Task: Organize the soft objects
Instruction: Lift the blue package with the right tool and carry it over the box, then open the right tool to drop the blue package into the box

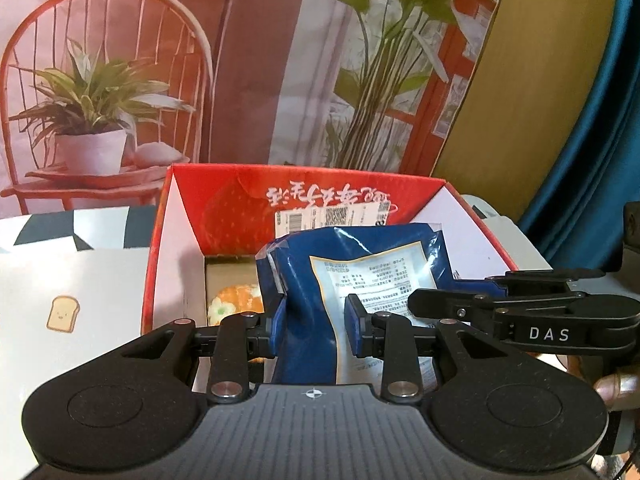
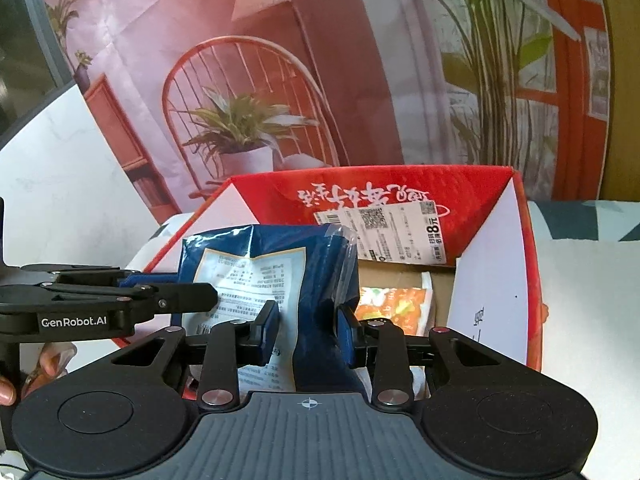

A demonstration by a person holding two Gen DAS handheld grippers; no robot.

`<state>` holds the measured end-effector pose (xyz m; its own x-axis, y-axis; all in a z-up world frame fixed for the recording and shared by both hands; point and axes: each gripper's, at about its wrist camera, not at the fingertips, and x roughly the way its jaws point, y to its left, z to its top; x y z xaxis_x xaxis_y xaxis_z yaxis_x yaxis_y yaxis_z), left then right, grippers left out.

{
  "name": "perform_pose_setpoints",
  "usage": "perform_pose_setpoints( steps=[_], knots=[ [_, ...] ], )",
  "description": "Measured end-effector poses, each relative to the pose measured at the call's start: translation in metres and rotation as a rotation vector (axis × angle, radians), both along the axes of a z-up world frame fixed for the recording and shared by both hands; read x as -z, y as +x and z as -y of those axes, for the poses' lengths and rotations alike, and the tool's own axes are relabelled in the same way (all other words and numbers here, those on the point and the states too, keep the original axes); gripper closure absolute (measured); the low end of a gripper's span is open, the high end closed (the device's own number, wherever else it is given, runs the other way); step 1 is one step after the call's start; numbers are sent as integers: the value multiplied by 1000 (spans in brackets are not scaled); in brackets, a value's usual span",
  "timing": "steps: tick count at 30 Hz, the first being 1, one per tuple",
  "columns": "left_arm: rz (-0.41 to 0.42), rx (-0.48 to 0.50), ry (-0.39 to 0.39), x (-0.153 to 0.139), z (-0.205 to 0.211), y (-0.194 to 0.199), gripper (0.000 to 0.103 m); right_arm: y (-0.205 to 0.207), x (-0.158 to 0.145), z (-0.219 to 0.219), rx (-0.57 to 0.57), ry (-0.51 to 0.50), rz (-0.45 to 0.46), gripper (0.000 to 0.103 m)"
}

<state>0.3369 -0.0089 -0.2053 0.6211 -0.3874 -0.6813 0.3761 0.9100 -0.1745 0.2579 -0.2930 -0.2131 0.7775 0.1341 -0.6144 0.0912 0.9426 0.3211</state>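
Observation:
A soft blue bag with a pale printed label [image 1: 372, 276] [image 2: 264, 276] hangs over the open red cardboard box [image 1: 304, 188] [image 2: 400, 196]. Both grippers hold it. My left gripper [image 1: 316, 320] is shut on the bag's left part, blue pads pinching the film. My right gripper [image 2: 308, 328] is shut on its right part. In each wrist view the other gripper comes in from the side and grips the same bag [image 1: 520, 312] [image 2: 100, 300]. An orange and green packet [image 1: 234, 300] [image 2: 394, 304] lies on the box floor under the bag.
The box has white inner side walls [image 2: 488, 268] and a shipping label on its far wall [image 2: 384, 228]. A white sheet with a toast sticker [image 1: 64, 312] lies left of the box. A printed backdrop of a chair and plants stands behind. A person's fingers [image 2: 48, 360] show at the edge.

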Motion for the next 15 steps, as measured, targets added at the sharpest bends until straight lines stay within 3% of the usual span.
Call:
perform_pose_setpoints(
  steps=[6, 9, 15],
  knots=[
    [51, -38, 18, -8, 8, 16, 69, 17, -5, 6, 38, -24, 42, 75],
    [98, -86, 71, -11, 10, 21, 61, 26, -7, 11, 86, -27, 49, 74],
    [105, -84, 66, -17, 3, 17, 58, 27, -9, 11, 85, -85, 42, 72]
  ],
)
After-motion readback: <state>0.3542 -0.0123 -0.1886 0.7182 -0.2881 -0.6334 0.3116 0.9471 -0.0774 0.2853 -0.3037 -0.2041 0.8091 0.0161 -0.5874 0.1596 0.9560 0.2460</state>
